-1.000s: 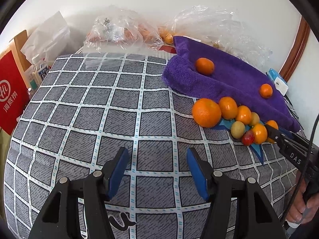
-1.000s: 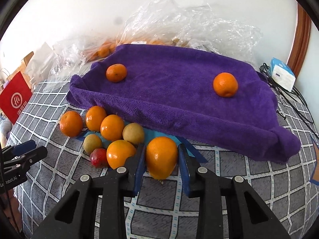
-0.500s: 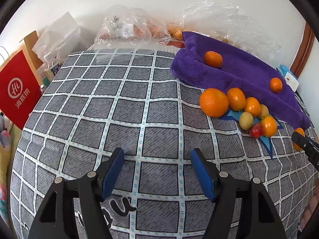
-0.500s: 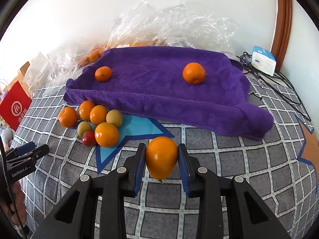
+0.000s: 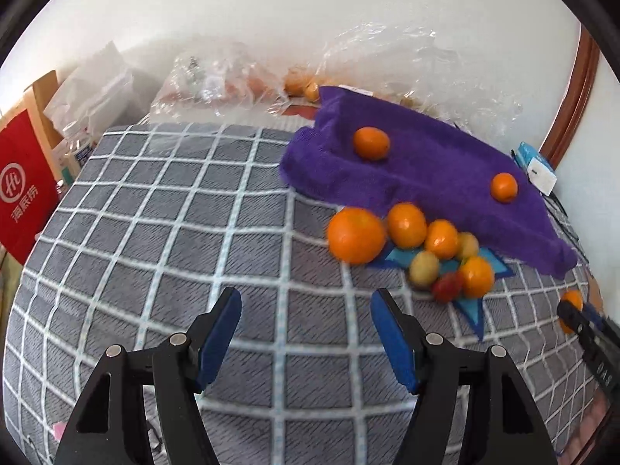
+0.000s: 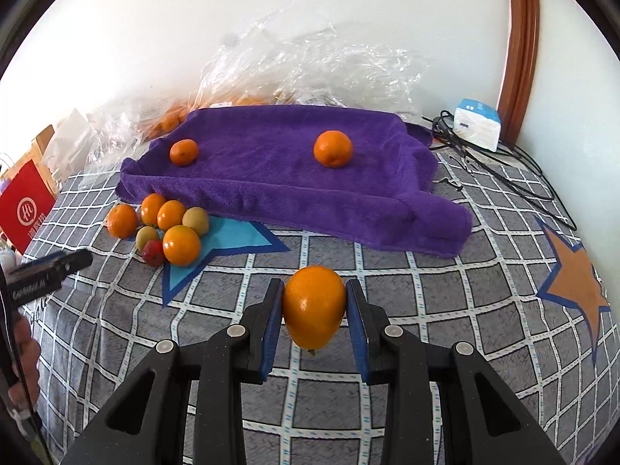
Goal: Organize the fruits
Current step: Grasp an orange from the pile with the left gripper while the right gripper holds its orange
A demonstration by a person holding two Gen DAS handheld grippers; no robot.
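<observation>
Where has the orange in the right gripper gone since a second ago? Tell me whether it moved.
Yes. The orange, clamped in the right gripper, has moved away from the fruit pile, rightwards along the purple towel's front edge.

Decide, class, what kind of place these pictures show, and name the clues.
Probably a room in a home, perhaps a bedroom: a soft checked cover like bedding, a wooden door frame, and shopping bags against the wall.

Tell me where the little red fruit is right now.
In the right wrist view, the red fruit lies at the left on the checked cover, at the near edge of the fruit cluster, touching an orange and just in front of a yellow-green fruit.
</observation>
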